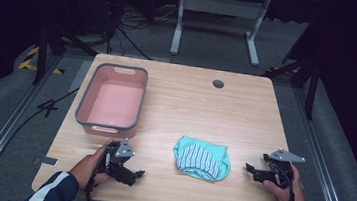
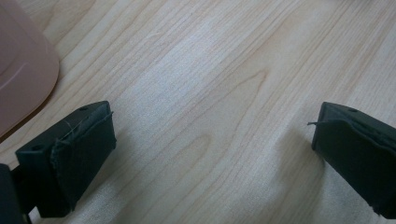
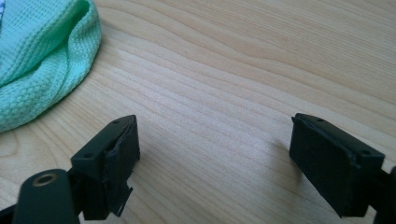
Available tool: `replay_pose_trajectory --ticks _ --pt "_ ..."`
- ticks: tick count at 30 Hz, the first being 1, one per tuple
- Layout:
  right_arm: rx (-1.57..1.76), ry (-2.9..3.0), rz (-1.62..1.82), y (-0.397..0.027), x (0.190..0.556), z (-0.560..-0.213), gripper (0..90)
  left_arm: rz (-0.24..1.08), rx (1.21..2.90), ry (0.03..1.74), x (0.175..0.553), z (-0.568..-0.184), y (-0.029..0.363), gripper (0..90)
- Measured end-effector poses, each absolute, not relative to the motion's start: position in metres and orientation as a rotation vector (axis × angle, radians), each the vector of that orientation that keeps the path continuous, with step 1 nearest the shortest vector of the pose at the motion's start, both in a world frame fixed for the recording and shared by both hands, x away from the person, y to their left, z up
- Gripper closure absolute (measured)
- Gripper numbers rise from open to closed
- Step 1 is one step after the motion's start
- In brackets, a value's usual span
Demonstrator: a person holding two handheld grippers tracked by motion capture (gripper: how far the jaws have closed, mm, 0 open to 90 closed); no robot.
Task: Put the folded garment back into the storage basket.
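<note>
A crumpled mint-green cloth with a blue-and-white striped patch (image 1: pixel 201 158) lies on the wooden table near the front, between the two grippers; its green knit edge (image 3: pixel 42 60) fills the upper left of the right gripper view. A pink bin with a grey rim (image 1: pixel 112 100) stands at the back left, empty; its rounded corner (image 2: pixel 21 79) appears in the left gripper view. My left gripper (image 1: pixel 134 174) rests low on the table left of the cloth, open, nothing between its jaws (image 2: pixel 212 140). My right gripper (image 1: pixel 252 171) sits right of the cloth, open and empty (image 3: pixel 215 154).
The table (image 1: pixel 191 107) has a round cable hole (image 1: pixel 218 83) at the back centre. Bare wood lies under both grippers. Beyond the table stand a white frame (image 1: pixel 218 19), dark stands and floor cables.
</note>
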State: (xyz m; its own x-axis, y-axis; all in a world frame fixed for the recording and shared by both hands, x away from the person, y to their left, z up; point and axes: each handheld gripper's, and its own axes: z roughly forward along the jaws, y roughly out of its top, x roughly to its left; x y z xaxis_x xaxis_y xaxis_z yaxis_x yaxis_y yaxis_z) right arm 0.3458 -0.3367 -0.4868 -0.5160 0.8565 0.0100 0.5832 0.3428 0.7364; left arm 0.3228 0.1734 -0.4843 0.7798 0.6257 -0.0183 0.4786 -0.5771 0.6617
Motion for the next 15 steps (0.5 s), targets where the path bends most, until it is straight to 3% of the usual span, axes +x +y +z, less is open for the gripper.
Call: replay_pose_trajectory --ticks 15 --pt "1.303 2.241 0.943 -0.3323 0.3472 -0.4833 17.2 0.224 2.342 0.648 0.3314 -0.4842 0.1802 0.2"
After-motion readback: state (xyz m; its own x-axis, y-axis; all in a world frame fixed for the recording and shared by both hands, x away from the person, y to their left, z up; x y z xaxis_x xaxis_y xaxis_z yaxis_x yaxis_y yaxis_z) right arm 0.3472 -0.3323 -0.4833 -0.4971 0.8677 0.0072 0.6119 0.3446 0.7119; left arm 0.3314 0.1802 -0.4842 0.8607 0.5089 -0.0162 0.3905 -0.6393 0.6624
